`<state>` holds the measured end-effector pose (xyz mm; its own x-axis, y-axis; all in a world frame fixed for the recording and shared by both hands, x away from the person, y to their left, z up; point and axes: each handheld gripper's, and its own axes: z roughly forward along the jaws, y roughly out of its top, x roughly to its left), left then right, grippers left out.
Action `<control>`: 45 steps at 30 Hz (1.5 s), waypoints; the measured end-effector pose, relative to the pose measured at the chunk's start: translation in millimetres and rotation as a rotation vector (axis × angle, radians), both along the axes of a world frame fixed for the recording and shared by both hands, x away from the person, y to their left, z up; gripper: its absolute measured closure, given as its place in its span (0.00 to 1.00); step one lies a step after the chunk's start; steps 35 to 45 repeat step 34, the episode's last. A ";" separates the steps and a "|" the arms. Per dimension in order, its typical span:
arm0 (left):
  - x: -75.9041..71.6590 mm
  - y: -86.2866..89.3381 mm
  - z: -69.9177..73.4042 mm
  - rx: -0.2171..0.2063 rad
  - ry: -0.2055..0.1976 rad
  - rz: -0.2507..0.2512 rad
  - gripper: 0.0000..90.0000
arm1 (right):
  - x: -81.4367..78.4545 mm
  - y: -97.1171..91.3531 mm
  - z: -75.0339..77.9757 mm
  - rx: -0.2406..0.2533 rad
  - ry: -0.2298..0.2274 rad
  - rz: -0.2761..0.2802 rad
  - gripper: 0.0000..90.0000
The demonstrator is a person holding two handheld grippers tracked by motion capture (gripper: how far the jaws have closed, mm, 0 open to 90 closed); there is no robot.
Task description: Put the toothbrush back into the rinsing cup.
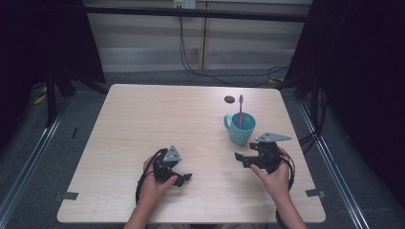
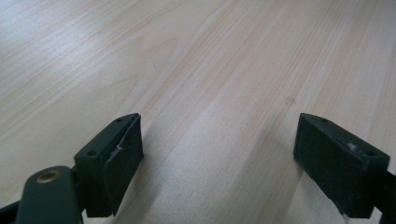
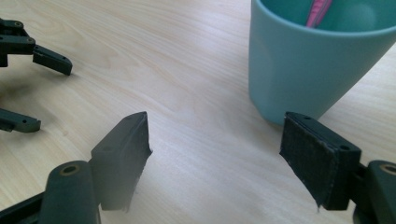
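Two grippers resting low over a wooden table [image 1: 143, 119].
Left gripper [image 1: 184, 177] and right gripper [image 1: 240, 159]: jaws spread, empty; toothbrush [image 1: 240, 110] stands in the cup [image 1: 240, 129].

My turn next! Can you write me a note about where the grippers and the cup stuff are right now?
Left gripper: open, empty, low over the table at its near left.
Right gripper: open, empty, just near of the cup, not touching it.
Cup: teal, upright at the right of the table, handle to the left in the high view.
Toothbrush: pink, standing in the cup.
Done: brush is in the cup, it seems.
Left: probably nothing, unless the cup must move.
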<state>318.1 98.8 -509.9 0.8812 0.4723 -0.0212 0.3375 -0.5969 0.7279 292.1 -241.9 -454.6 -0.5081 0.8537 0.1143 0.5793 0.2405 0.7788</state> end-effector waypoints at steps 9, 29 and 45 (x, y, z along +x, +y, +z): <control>-0.1 0.0 -0.1 -0.002 0.001 0.001 0.17 | -5.3 4.5 -17.3 0.000 0.025 0.003 0.26; -0.1 -0.1 -0.1 -0.001 0.001 0.002 0.17 | -14.1 9.1 -44.0 -0.040 0.048 0.008 0.26; -0.1 0.0 0.0 0.000 0.000 0.001 0.17 | -15.4 9.2 -48.5 -0.049 0.054 0.013 0.26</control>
